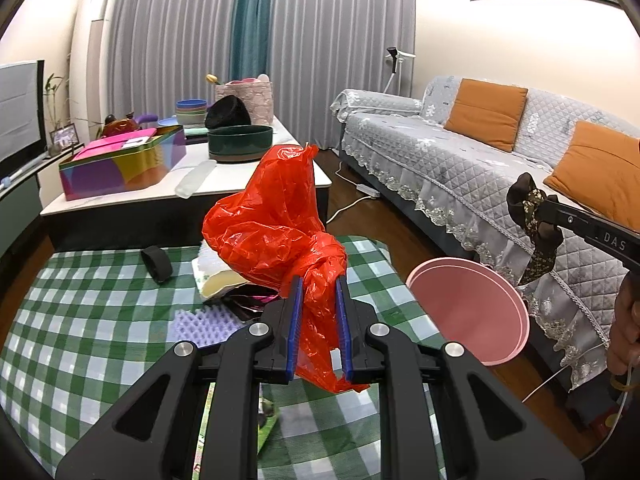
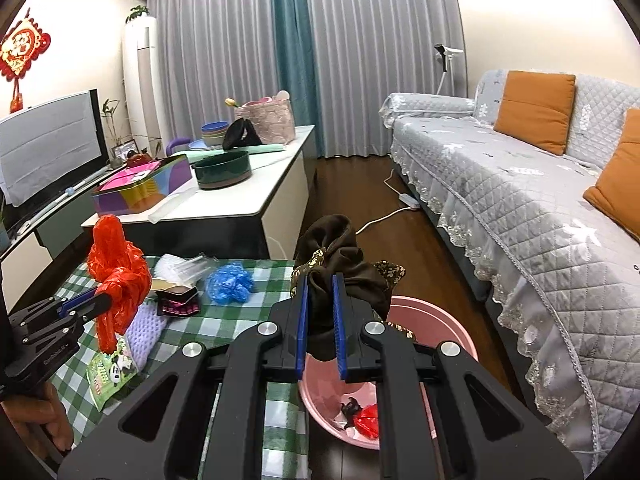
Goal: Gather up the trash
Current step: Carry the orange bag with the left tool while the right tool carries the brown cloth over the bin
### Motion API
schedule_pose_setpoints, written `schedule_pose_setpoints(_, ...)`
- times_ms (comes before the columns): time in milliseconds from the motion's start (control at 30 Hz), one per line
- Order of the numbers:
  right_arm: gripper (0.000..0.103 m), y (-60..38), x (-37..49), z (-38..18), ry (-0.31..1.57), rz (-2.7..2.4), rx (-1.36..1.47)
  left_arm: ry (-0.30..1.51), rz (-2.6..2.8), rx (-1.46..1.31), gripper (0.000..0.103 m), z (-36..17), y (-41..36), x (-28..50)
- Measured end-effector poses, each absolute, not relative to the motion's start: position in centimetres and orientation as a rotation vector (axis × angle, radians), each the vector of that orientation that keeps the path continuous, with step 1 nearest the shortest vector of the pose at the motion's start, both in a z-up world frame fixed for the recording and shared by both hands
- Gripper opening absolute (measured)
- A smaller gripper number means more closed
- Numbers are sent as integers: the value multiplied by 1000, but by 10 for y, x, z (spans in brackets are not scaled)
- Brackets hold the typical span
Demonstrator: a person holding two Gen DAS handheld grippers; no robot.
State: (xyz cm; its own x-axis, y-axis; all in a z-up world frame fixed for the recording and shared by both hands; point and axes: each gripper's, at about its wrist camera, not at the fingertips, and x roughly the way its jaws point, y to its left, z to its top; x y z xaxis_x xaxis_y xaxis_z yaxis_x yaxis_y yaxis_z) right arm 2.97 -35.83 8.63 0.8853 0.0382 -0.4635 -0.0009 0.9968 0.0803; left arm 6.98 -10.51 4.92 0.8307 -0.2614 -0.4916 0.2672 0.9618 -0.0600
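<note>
So both tongs are carrying trash at once. The left gripper (image 1: 318,300) is pinching a red plastic bag (image 1: 272,224) right at its knotted neck, blue pads clamped on the twist, with the puffy part ballooning up past the tips and a loose tail hanging down between the fingers. My guess is it's weighing next to nothing, crinkly and slippery, so the knot is the smart place to grab since the bunched film isn't going to slide out as easily.

The right gripper (image 2: 320,320) is squeezing a wad of dark brown cloth (image 2: 340,264) with a floral trim, soft and floppy, drooping off both sides of the fingers. It's hanging directly over the pink basin (image 2: 452,328), which is sitting on the floor below and just right of that gripper's tips, already holding a few scraps.

Left of the right tongs, the checkered tablecloth (image 2: 224,328) is still holding a blue crumpled bag (image 2: 230,282), purple foam (image 2: 146,330) and a green snack wrapper (image 2: 110,376).
</note>
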Motion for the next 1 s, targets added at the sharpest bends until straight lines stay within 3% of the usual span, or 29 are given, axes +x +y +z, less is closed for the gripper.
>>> schedule_pose_setpoints(1000,12,-443,42,82,481,-160,151,540,-437,66,16,46,-198,101)
